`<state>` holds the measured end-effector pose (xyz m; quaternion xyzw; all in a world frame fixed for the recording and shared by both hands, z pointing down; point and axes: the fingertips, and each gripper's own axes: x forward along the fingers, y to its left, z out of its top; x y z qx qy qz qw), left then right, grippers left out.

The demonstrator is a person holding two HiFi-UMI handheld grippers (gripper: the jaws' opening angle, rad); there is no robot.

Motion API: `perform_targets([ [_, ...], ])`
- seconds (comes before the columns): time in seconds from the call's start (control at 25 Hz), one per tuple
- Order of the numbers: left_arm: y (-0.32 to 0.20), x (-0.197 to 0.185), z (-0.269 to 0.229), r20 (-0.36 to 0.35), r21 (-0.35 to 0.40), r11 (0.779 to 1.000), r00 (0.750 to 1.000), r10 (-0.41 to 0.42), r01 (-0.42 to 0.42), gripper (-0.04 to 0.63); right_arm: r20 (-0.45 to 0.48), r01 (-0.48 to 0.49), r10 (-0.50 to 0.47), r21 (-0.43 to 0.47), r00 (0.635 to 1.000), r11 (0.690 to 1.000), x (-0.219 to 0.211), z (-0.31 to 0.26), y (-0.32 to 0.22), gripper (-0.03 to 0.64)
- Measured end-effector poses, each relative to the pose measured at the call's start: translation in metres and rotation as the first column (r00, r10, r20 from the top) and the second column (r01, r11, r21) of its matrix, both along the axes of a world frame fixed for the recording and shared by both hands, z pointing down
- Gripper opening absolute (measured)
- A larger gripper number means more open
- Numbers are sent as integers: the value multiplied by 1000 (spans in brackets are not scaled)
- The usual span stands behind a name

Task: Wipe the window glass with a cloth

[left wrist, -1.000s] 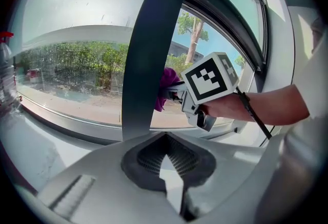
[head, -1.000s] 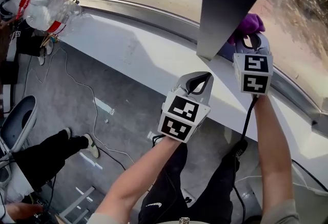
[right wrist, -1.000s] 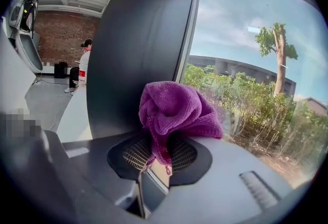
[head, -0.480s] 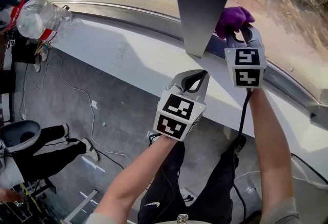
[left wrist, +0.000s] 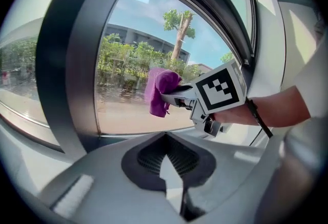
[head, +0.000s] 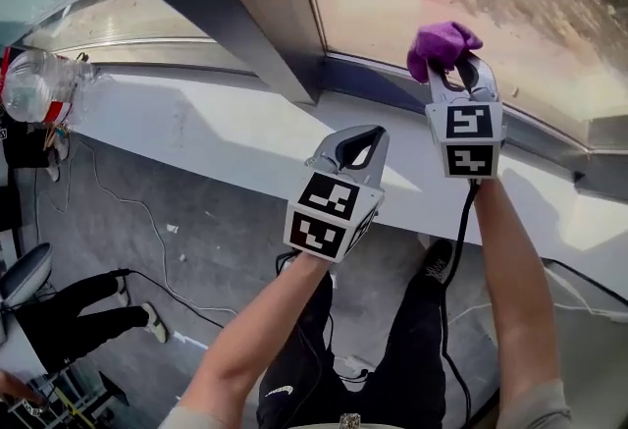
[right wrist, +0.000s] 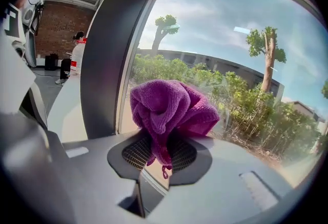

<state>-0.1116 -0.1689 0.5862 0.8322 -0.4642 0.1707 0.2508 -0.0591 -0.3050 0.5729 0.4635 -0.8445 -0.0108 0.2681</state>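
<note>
The right claw was clamped on the bunched purple cloth, upper right of the frame, at the lower edge of the window glass. The left claw was closed and empty, centre frame. The wiping step appeared to be in hand. The next move probably required pressing the cloth to the pane and sweeping.

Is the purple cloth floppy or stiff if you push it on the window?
Probably floppy: the purple cloth bunches in soft folds in the right gripper, one corner dangling. Likely light, since a small pinch holds it up. Its fuzzy weave should squash rather than slide.
</note>
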Motion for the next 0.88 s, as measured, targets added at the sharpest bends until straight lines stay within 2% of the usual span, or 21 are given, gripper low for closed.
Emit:
perform_targets([
  [0.4, -2, 151, -10, -30, 17, 991, 991, 134, -134, 0, -38, -188, 188, -7, 982, 982, 195, -4, 10, 104],
  [0.68, -7, 254, -1, -24, 21, 979, 979, 203, -202, 0, -61, -271, 270, -6, 961, 963, 324, 16, 13, 104],
  [0.88, -11, 328, 7, -10, 29, 966, 966, 257, -256, 0, -63, -353, 352, -14, 934, 935, 418, 29, 18, 103],
])
